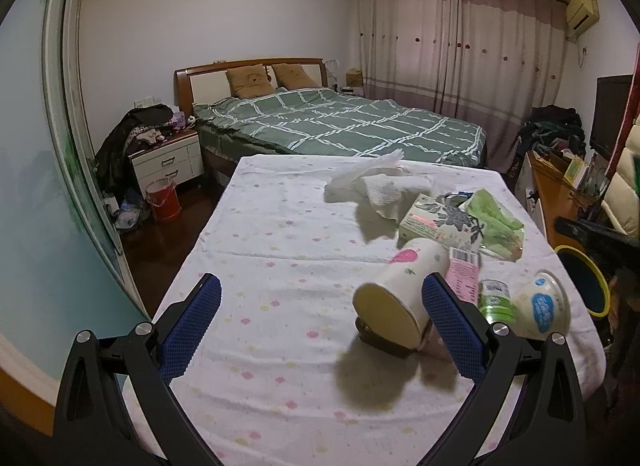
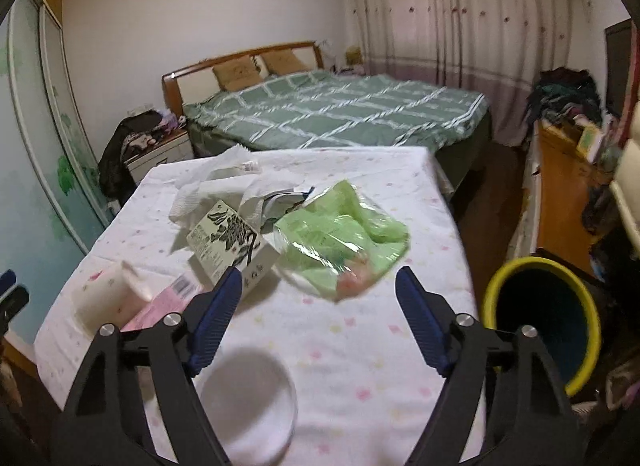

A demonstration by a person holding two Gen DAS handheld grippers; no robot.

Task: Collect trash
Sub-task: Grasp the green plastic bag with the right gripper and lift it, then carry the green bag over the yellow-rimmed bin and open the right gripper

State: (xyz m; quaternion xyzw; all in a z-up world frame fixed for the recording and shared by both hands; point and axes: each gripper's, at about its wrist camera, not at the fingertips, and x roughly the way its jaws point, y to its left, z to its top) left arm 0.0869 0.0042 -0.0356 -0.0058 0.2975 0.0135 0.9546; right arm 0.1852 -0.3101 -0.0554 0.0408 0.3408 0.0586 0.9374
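Trash lies on a table with a white dotted cloth (image 1: pixel 280 250). My left gripper (image 1: pixel 320 298) is open and empty; a tipped white paper cup (image 1: pixel 404 286) lies just inside its right finger. Beside the cup are a pink packet (image 1: pixel 466 278), a small green can (image 1: pixel 496 300) and a white bowl (image 1: pixel 542 308). Farther off lie a patterned box (image 1: pixel 440 221), a green plastic wrapper (image 1: pixel 496 221) and crumpled tissues (image 1: pixel 376 181). My right gripper (image 2: pixel 320 294) is open and empty, above the cloth just short of the green wrapper (image 2: pixel 344 234). The white bowl (image 2: pixel 248 406) lies below it.
A yellow-rimmed bin (image 2: pixel 540 326) stands on the floor right of the table; it also shows in the left wrist view (image 1: pixel 584 282). A bed with a green cover (image 1: pixel 340 121) is beyond the table. A nightstand (image 1: pixel 168 157) and a red bucket (image 1: pixel 162 199) stand at the left.
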